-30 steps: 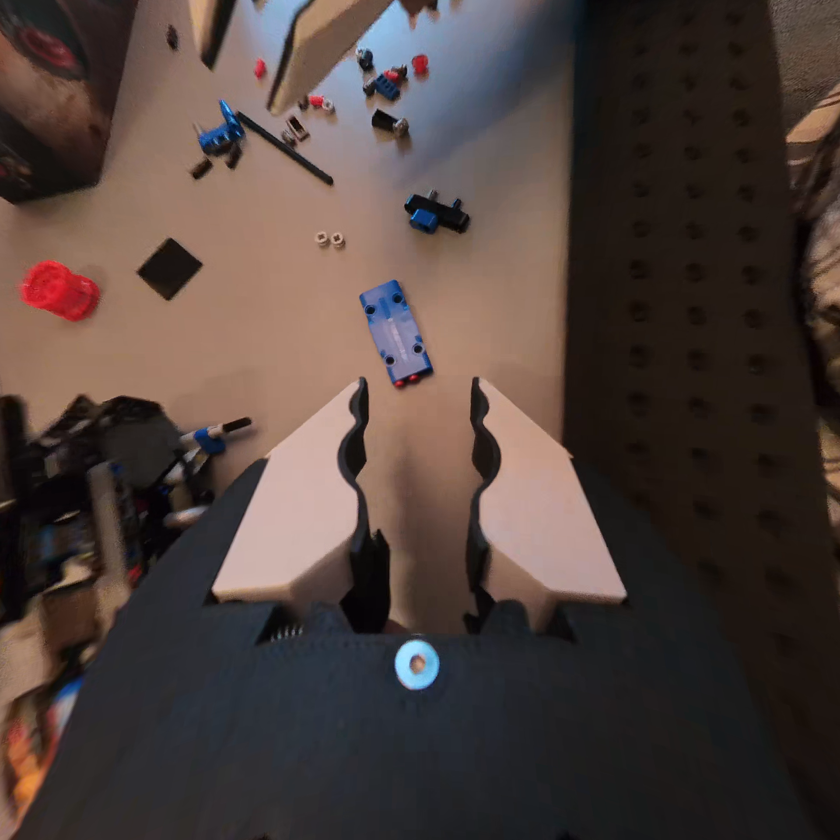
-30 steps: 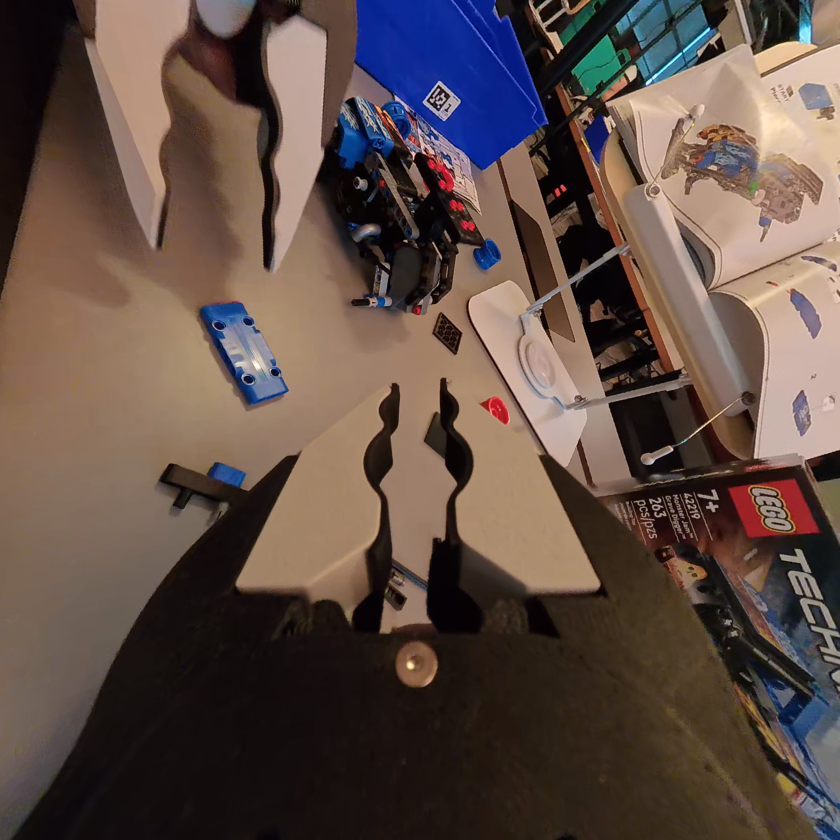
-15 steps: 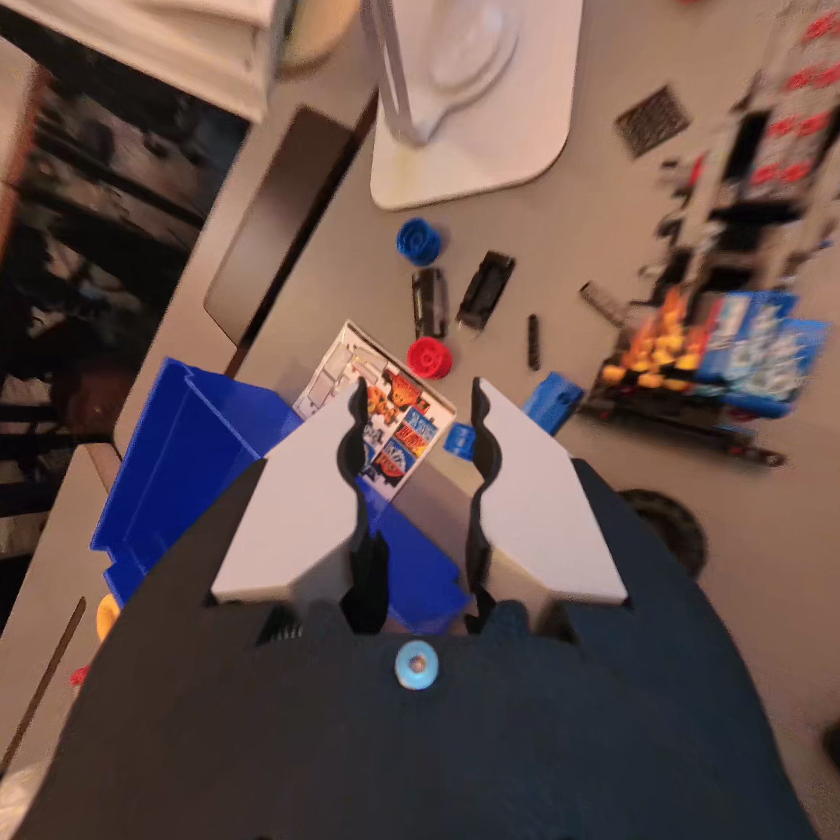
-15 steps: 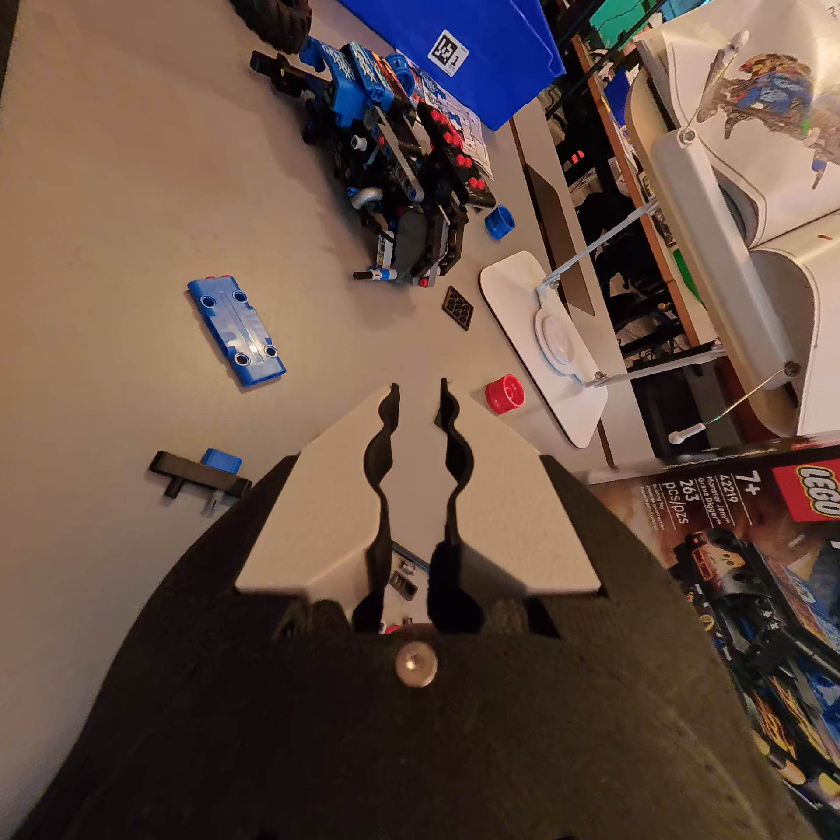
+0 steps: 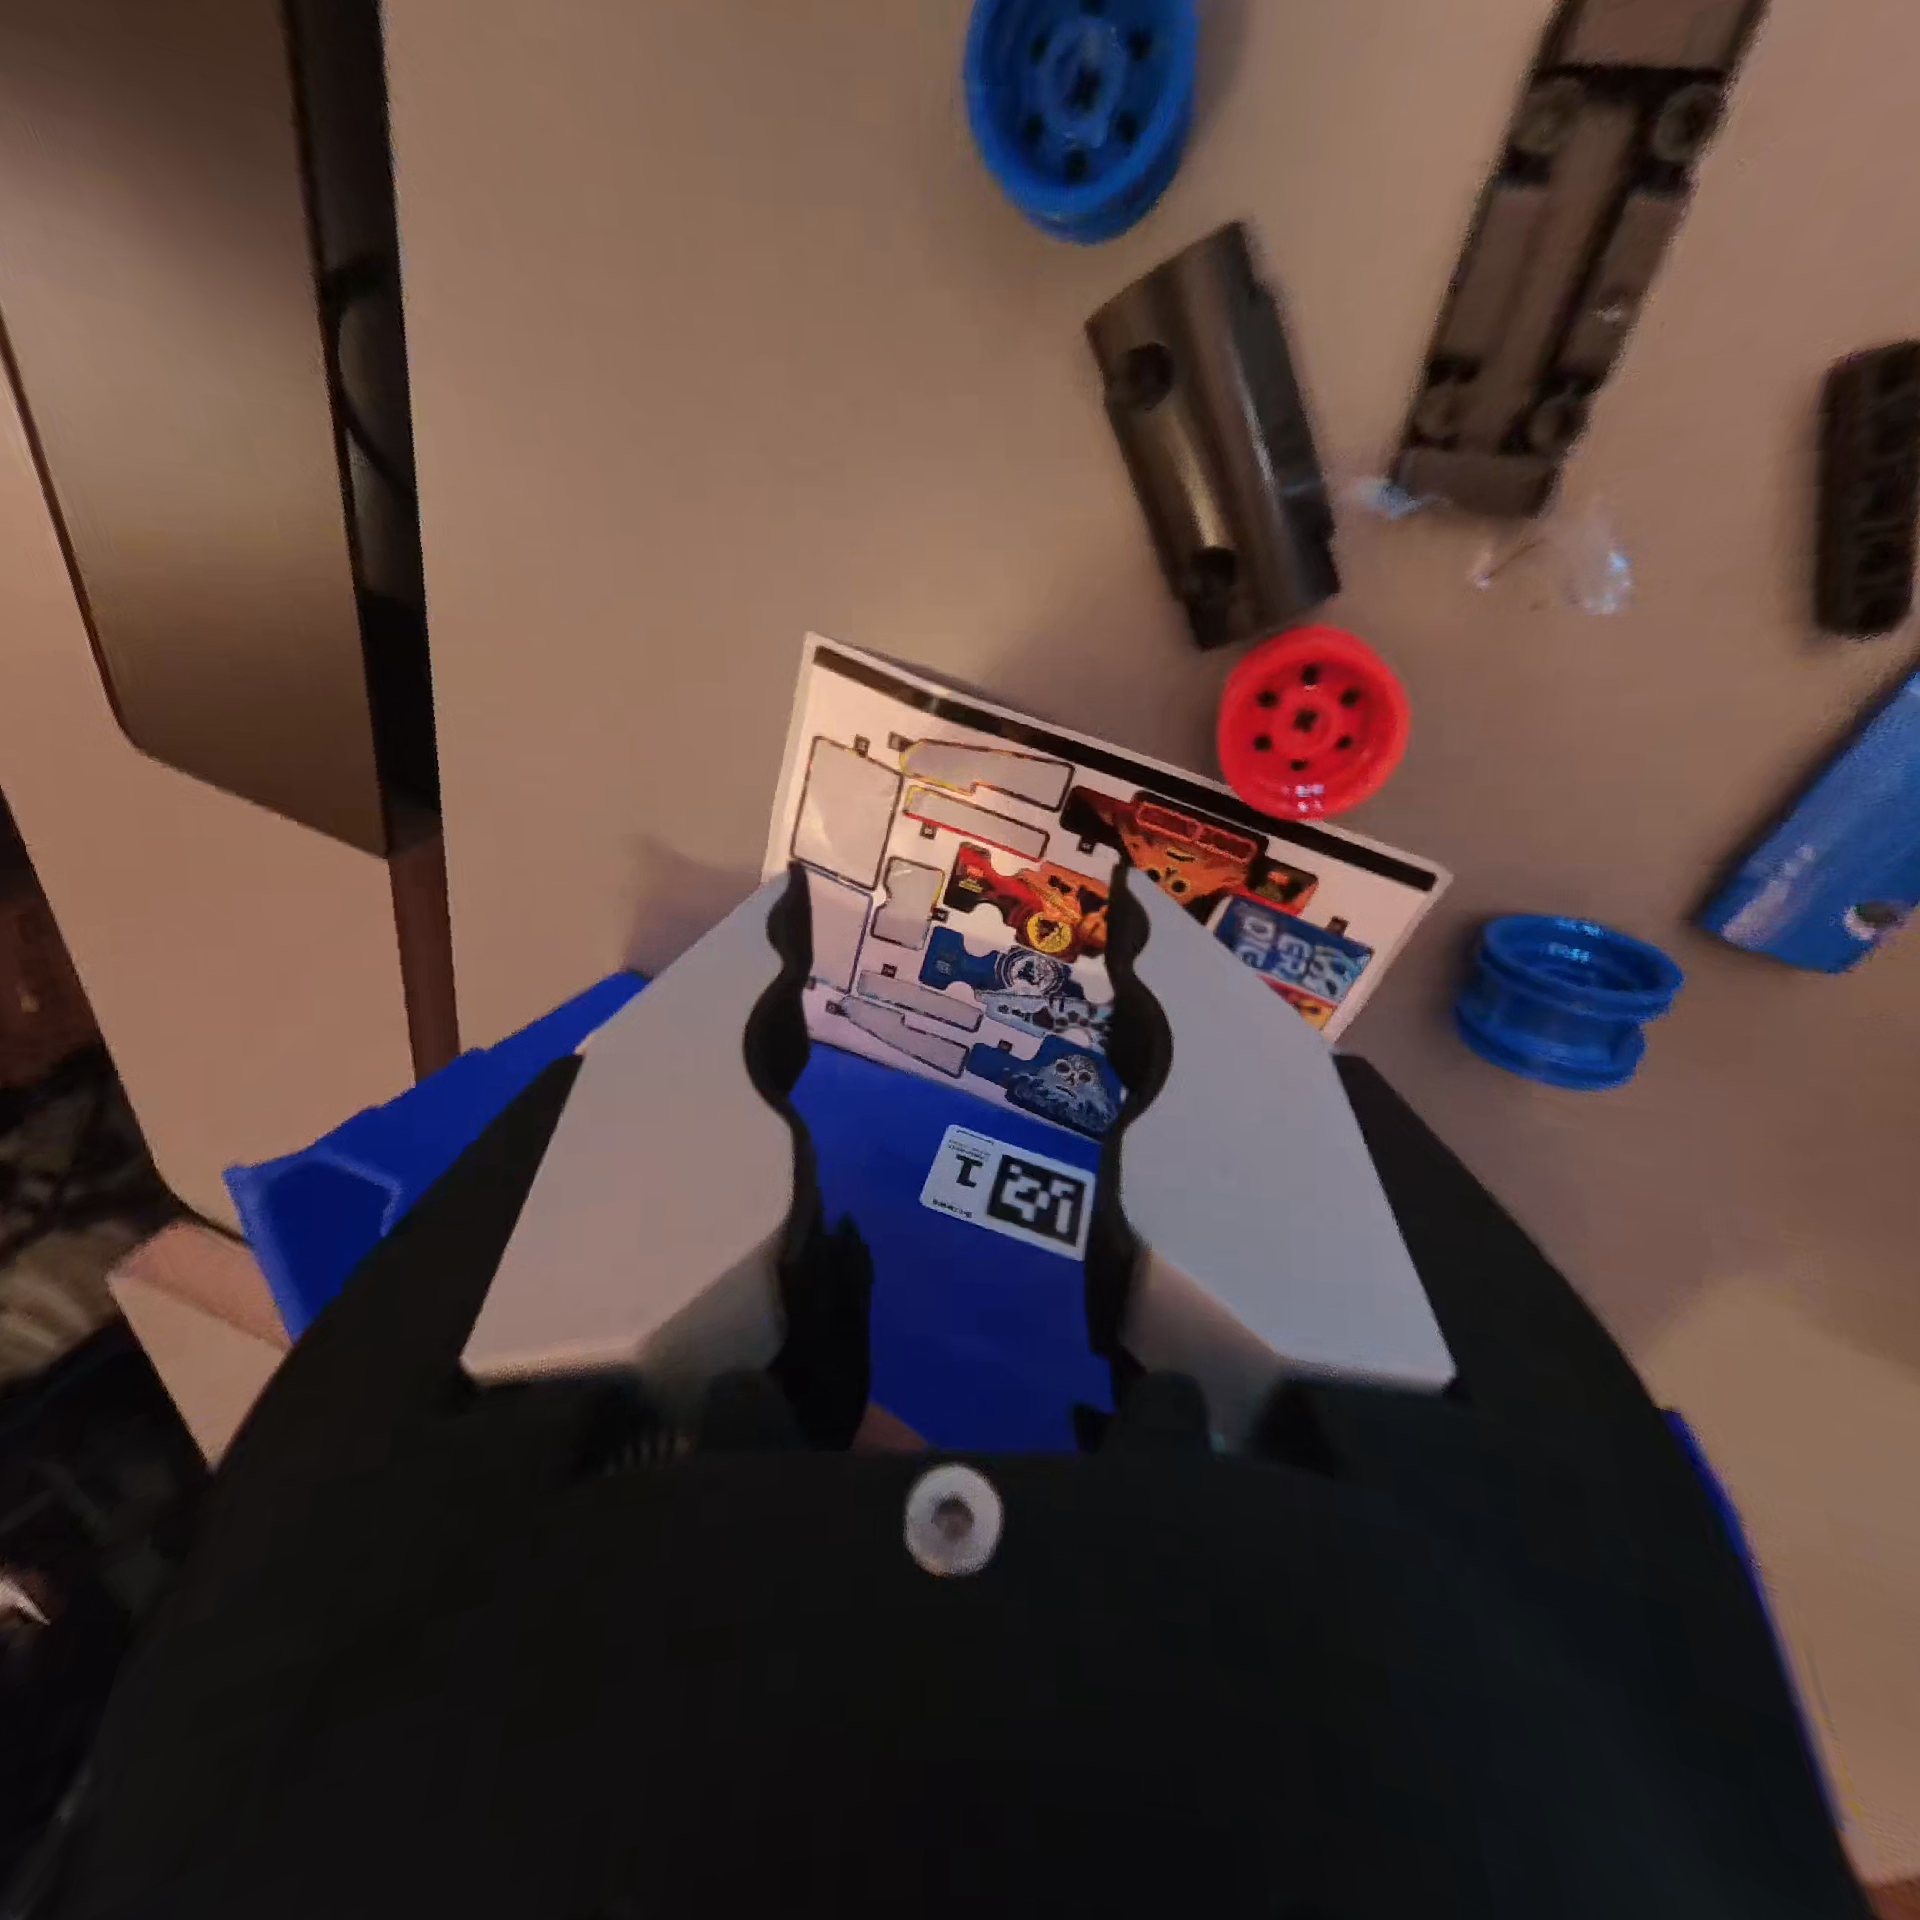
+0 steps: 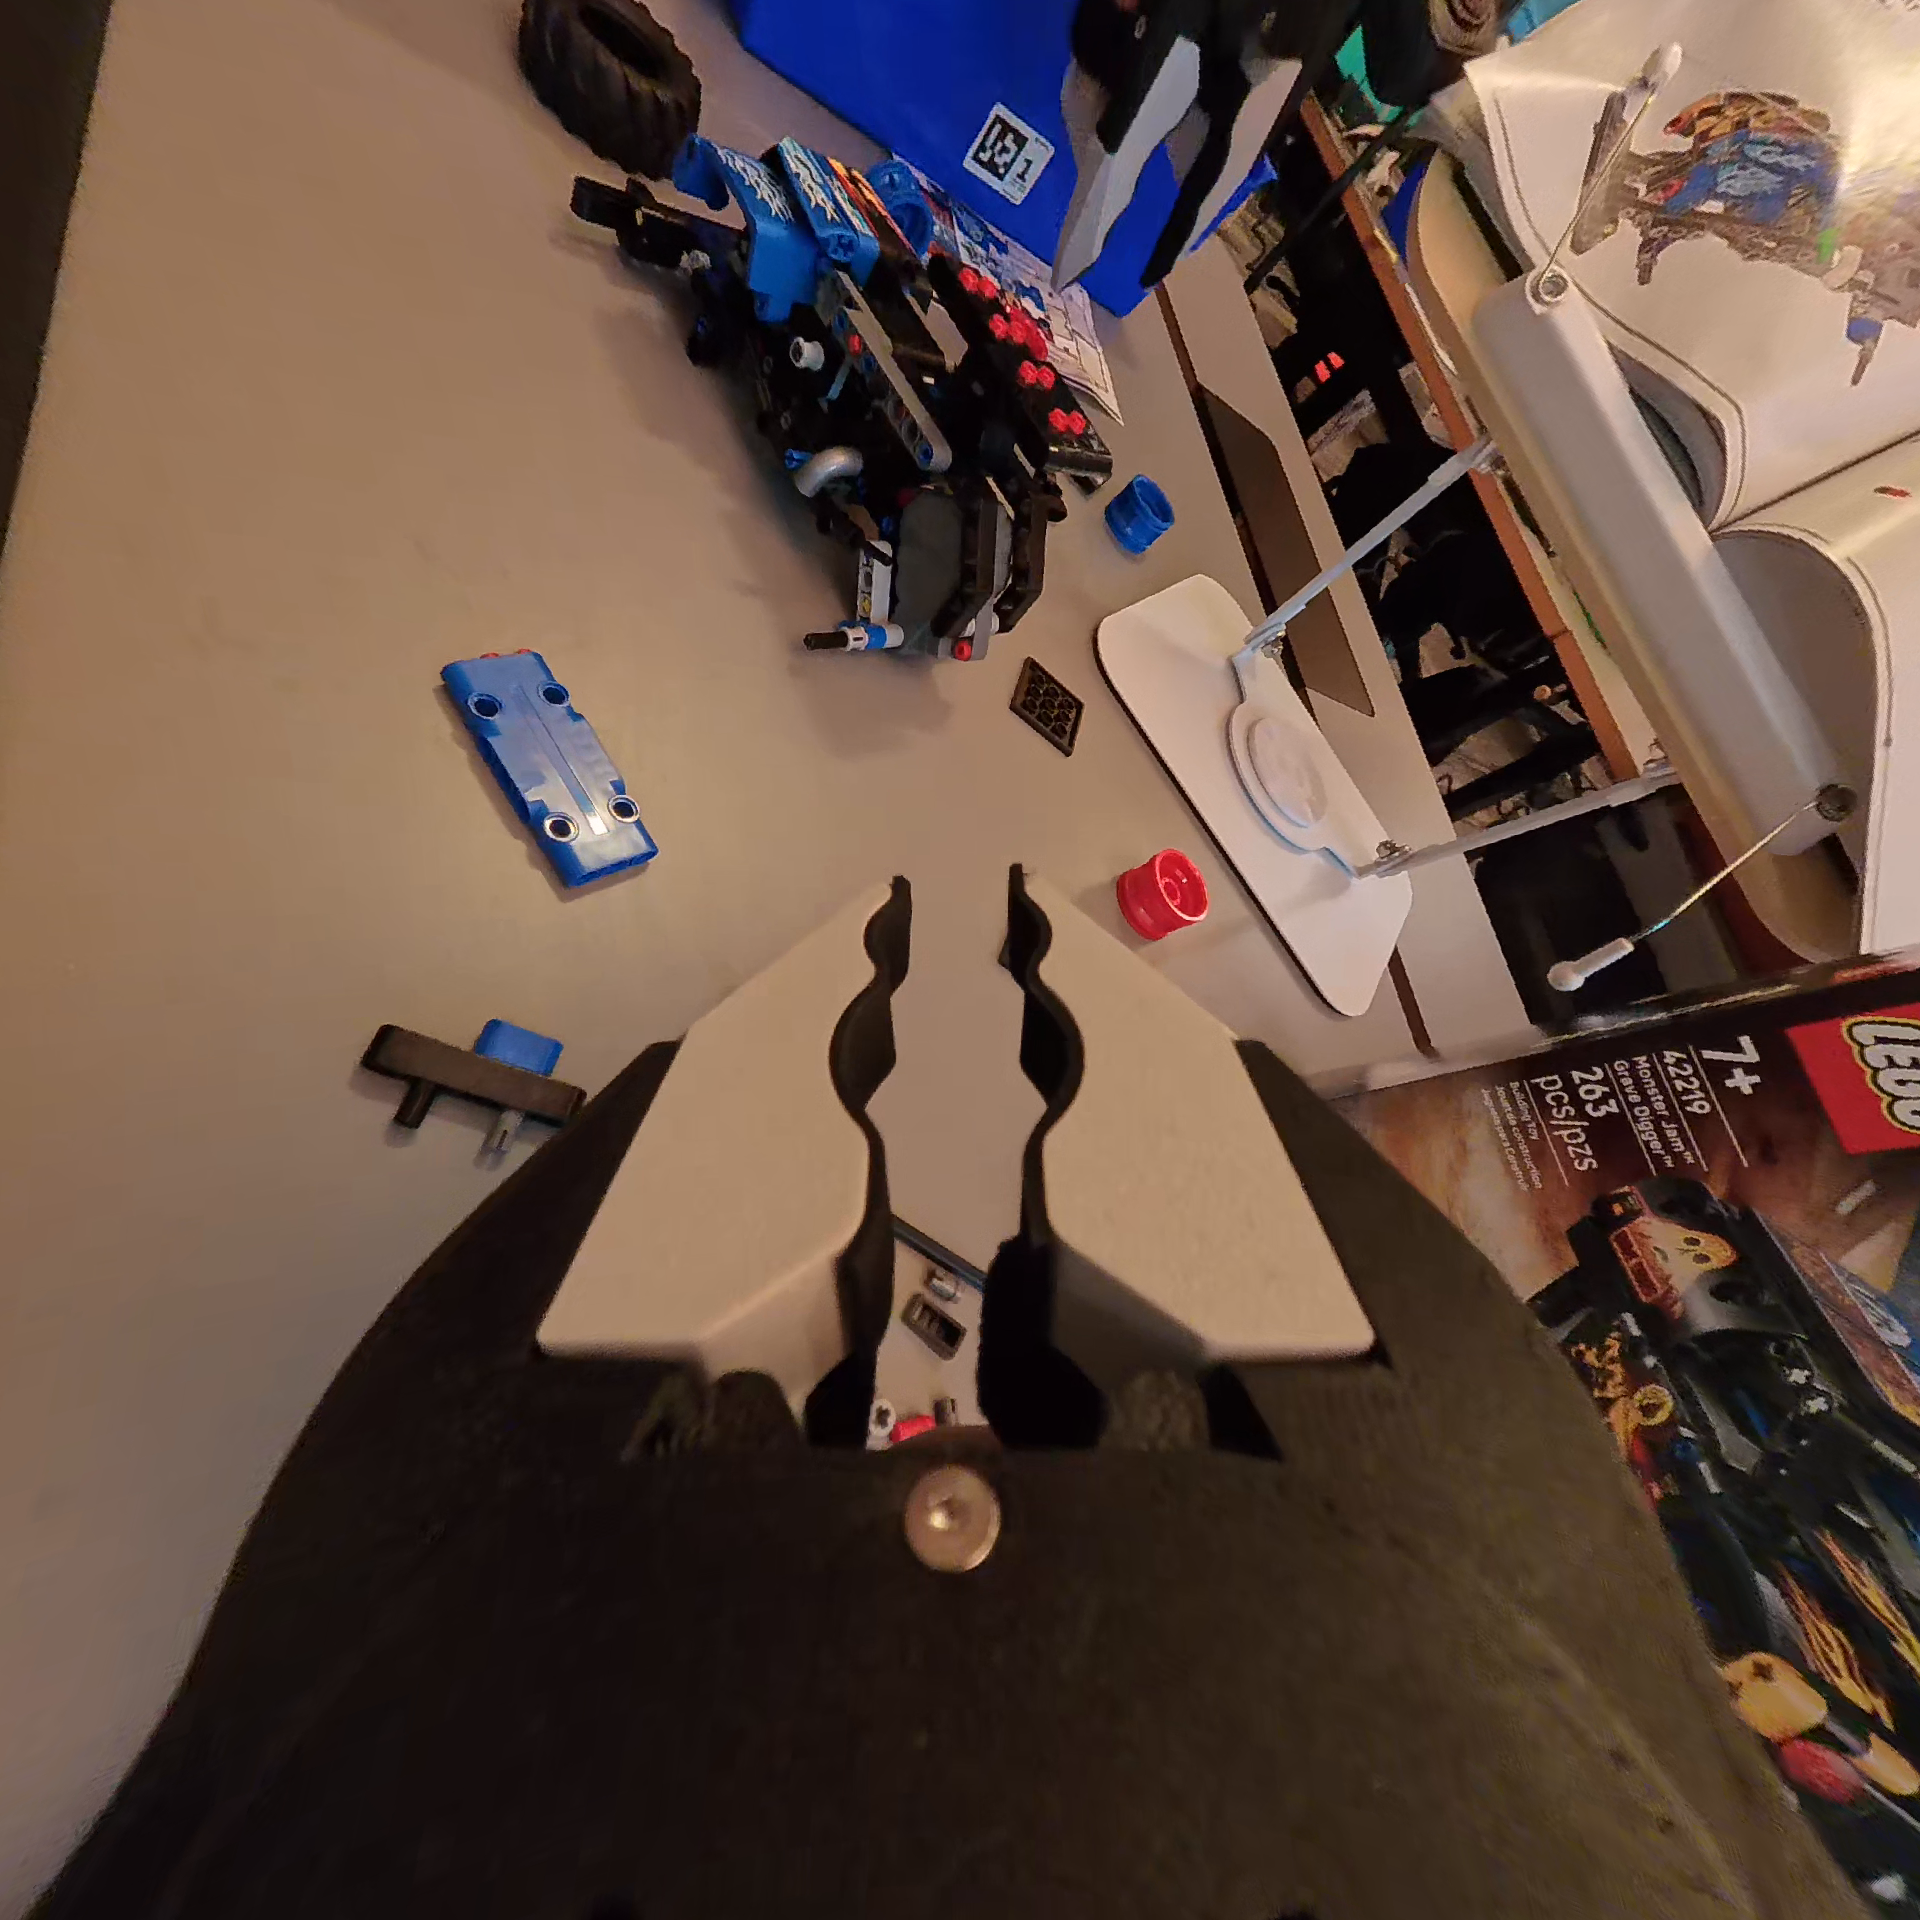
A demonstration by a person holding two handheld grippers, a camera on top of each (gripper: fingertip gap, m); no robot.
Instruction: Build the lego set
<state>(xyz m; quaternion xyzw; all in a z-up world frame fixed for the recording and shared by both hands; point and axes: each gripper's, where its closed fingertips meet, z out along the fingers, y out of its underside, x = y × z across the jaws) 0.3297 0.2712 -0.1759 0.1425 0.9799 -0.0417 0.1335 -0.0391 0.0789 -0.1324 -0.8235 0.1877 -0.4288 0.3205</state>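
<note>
My left gripper (image 5: 951,904) has its jaws spread wide with nothing between them; it hangs over the blue bin (image 5: 935,1330), tips in front of the sticker sheet (image 5: 1039,883) that leans on the bin's far edge. Just past the sheet lies a red wheel hub (image 5: 1311,722), with a blue hub (image 5: 1564,997) to its right and a black curved panel (image 5: 1210,436) beyond it.

My right gripper (image 6: 956,883) is parted by a narrower gap, also empty, held above bare table (image 6: 260,436). Taking the half-built truck (image 6: 883,416) as my mark: it sits well ahead of these tips, the blue flat panel (image 6: 548,769) lies left and nearer, and another red hub (image 6: 1162,891) rests just right of the tips.
</note>
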